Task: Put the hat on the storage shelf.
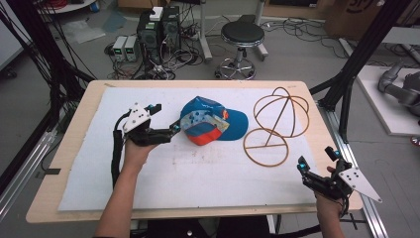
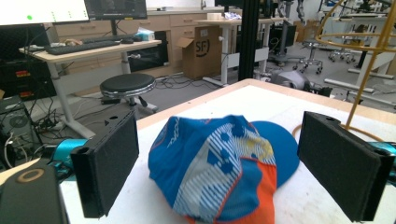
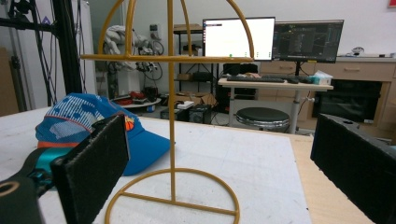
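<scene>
High view: a blue cap (image 1: 213, 121) lies on the white mat (image 1: 163, 173) of the desk (image 1: 69, 144), crown toward the person's left and brim pointing right at a yellow wire stand (image 1: 275, 124). The stand is upright just beside the cap, its round foot flat on the mat and its domed head raised, so it looks meant to carry the cap.

The left gripper (image 1: 166, 121) sits at the cap's left edge with jaws spread wide, one fingertip right by the fabric. In the left gripper view the cap (image 2: 219, 172) lies between the two black pads (image 2: 109, 168), which are apart from it on both sides, so nothing is grasped. I judge this to be the approach for pinching the crown.

The right gripper (image 1: 317, 161) waits near the desk's right edge, well apart from the cap, released and holding nothing. The right gripper view looks along its spread jaws at the stand (image 3: 172, 116), with the cap (image 3: 93, 126) behind; it seems placed to steady the stand.
</scene>
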`<state>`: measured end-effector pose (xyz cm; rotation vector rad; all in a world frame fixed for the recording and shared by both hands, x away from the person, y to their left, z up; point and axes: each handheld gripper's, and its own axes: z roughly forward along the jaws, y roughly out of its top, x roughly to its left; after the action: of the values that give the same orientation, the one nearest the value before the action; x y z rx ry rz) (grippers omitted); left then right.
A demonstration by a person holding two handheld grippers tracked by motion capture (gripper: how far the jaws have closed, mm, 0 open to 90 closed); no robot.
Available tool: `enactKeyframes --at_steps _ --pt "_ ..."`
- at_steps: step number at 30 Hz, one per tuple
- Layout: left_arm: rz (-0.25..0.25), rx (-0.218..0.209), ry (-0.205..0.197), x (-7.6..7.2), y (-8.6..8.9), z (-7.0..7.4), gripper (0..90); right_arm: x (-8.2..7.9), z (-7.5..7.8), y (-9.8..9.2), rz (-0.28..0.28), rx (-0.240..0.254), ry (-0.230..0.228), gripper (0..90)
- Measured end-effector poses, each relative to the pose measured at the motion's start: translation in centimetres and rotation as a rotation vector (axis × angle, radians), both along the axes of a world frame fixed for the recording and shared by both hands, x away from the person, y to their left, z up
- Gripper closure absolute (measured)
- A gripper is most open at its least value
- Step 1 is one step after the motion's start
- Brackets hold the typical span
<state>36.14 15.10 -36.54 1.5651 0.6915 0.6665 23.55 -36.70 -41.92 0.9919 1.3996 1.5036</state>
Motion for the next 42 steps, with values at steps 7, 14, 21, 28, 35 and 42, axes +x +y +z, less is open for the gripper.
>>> enactKeyframes --at_steps 7,14,21,28,35,42 --pt "-0.009 0.013 0.022 2.2 -1.9 -0.1 13.2 0.0 0.0 -0.1 -0.002 0.002 -0.001 4.1" --pt "-0.026 0.039 0.041 4.5 -4.3 -1.0 14.1 0.1 -0.1 -0.1 -0.003 -0.005 -0.001 4.1" --pt "-0.022 0.062 0.056 5.9 -5.5 -1.7 14.3 0.0 -0.1 -0.2 -0.004 -0.001 0.002 4.1" --pt "-0.018 0.069 0.089 6.9 -5.9 -3.0 15.2 0.0 -0.1 -0.3 -0.008 0.0 0.0 4.1" --pt "-0.013 0.071 0.103 7.3 -6.6 -3.7 18.1 0.0 -0.1 -0.2 -0.003 0.002 0.001 4.1" --pt "-0.006 0.092 0.123 7.5 -6.8 -4.4 24.3 0.0 -0.1 -0.3 -0.007 0.006 0.003 4.1"
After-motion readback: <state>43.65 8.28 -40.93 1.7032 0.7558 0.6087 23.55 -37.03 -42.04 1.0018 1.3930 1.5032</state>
